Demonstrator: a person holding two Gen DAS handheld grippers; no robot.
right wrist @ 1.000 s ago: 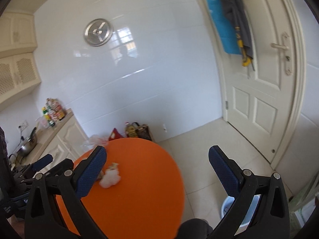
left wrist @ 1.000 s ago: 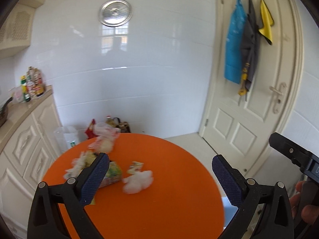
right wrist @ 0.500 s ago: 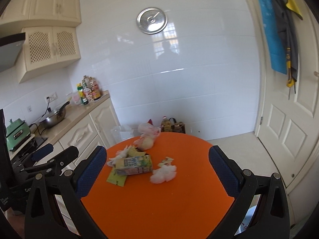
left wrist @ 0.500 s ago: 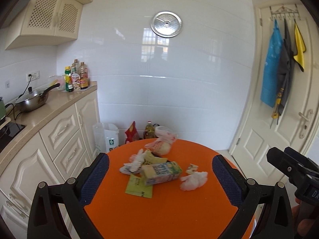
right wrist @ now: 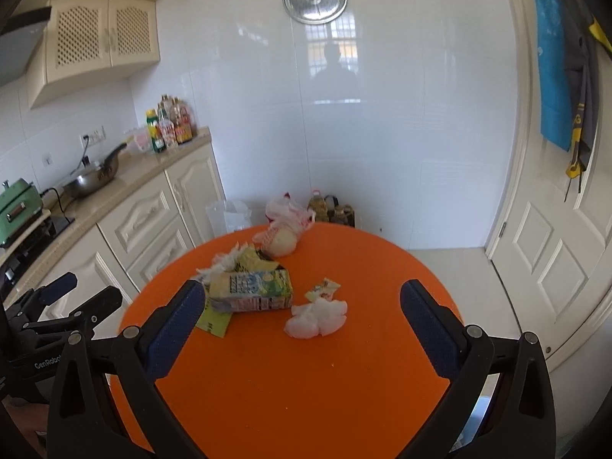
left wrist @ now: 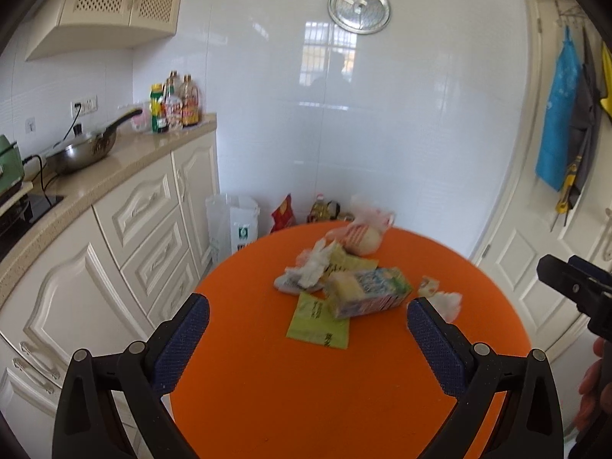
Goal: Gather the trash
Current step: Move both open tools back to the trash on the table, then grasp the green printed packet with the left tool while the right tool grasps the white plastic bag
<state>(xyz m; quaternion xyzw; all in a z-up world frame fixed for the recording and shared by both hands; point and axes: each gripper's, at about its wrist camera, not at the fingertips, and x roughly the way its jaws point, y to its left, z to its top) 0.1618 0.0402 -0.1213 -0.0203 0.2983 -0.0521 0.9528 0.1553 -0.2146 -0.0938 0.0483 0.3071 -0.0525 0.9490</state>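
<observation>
Hovering above the orange table (right wrist: 306, 401), both grippers (left wrist: 306, 344) (right wrist: 298, 329) stand spread wide, empty. The crumpled tissue (right wrist: 317, 319) may slip from a shallow pinch.

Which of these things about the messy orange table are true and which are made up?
1. Both grippers are open and hold nothing. True: the left gripper and right gripper are empty.
2. The round table is blue. False: it is orange.
3. A carton lies on its side on the table. True.
4. The crumpled white tissue sits on top of the carton. False: it lies on the table beside it.
5. A pan sits on the counter. True.
</observation>
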